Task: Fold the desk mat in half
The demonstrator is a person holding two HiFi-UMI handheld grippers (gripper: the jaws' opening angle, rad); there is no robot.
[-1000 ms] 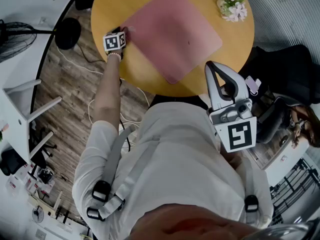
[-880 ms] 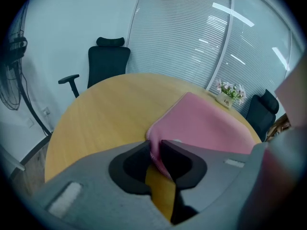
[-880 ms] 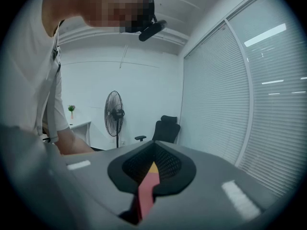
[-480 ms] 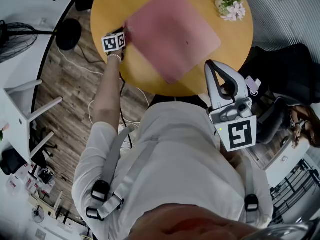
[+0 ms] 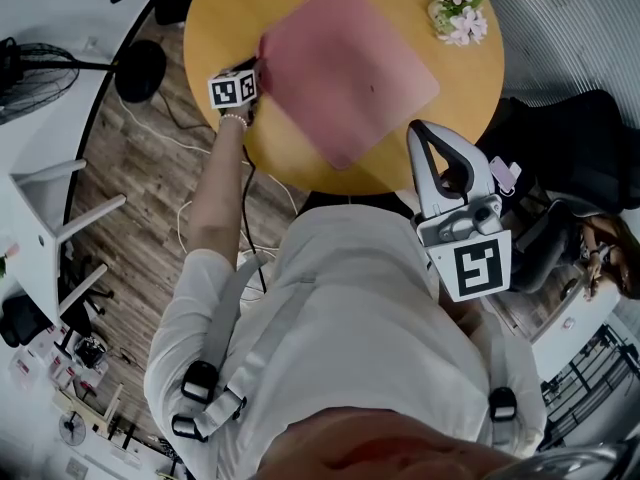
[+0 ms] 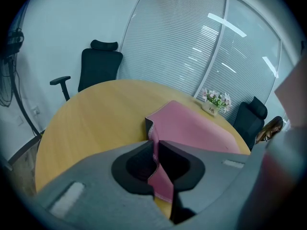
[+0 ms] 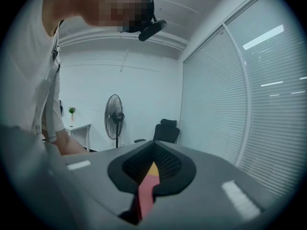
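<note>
The left gripper [image 6: 156,146], jaws just closing, is pinching the 9 o'clock corner of the limp pink desk mat [image 5: 350,68] off the round wooden table [image 5: 222,18], while the right gripper [image 5: 420,133] is hovering clenched and empty.

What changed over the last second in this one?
The left gripper has just been closing its jaws and now pinches a corner of the desk mat, lifting it slightly off the table. The right gripper stayed by the person's chest; the flowers did not move.
</note>
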